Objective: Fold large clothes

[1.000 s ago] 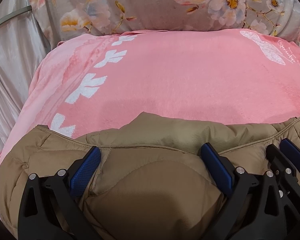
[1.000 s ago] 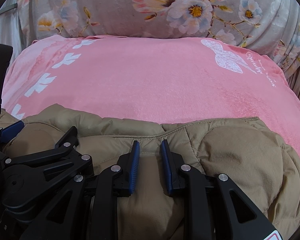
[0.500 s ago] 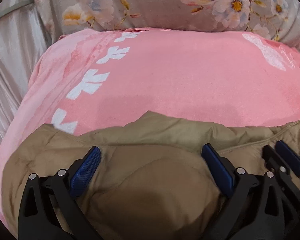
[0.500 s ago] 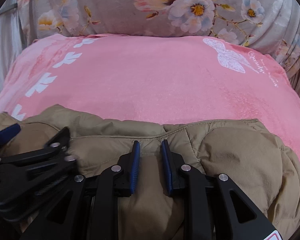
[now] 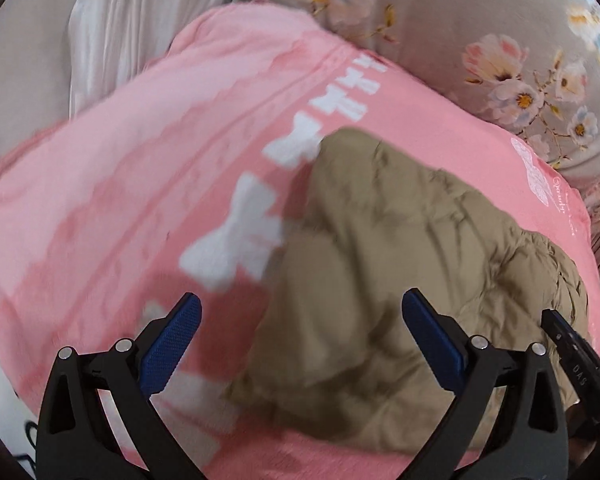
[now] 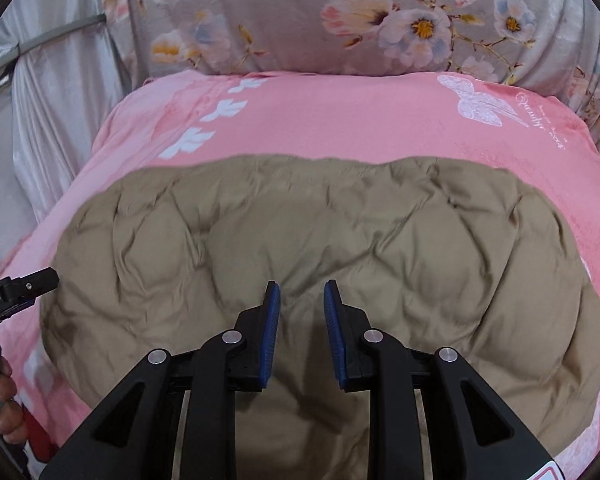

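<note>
I have the tan quilted jacket [image 6: 320,248] lying as a puffy folded bundle on the pink blanket [image 6: 340,120], which covers the bed in front of the floral cushion [image 6: 300,20]. From the right wrist view it spreads wide across the blanket, its far edge running roughly straight from side to side.

My right gripper [image 6: 302,332] hangs above the near middle of the bundle; its blue pads stand a narrow gap apart and I see no fabric pinched between them, so I read it as holding nothing. My left gripper [image 5: 300,344] is spread wide and empty, off the bundle's left edge, with blanket under one pad and jacket under the other. That view is blurred.

I judge the jacket light but bulky: padded, springy, with a smooth shell that will likely slide in the pads and puff back open when let go. I would pinch a seam or a stitched hem edge near the corners, one gripper to each side, rather than a fat padded panel, and take several layers at once so the fold does not slip apart
</note>
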Tool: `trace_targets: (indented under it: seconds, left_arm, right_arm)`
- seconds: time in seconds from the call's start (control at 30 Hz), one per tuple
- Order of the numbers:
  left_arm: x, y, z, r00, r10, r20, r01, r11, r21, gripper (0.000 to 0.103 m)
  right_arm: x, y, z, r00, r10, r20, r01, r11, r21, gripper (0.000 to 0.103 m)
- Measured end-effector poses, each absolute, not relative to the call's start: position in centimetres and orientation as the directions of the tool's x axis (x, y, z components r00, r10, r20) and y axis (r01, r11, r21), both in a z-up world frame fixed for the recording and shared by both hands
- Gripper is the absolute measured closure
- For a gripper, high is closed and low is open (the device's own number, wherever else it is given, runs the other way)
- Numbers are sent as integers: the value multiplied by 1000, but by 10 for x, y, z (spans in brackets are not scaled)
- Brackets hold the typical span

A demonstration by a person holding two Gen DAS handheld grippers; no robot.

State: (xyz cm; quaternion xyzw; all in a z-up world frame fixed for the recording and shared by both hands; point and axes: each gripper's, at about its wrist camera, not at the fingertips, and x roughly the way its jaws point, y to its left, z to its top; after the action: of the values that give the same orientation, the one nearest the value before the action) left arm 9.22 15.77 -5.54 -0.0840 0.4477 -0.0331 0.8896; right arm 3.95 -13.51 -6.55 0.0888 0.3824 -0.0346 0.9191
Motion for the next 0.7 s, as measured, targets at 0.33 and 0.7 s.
trace_targets:
  seconds: [0.33,0.7]
  left_arm:
    - [96,137,-100,531,-233,-815,17,964,-265,5]
    - [78,93,-18,612,-304,-730,145,951,-274,86]
  right_arm:
    - [48,-133,-88,694,-7,-720,128,985,114,80]
    - [65,-136,-90,692,-4,-722,122,986,111,79]
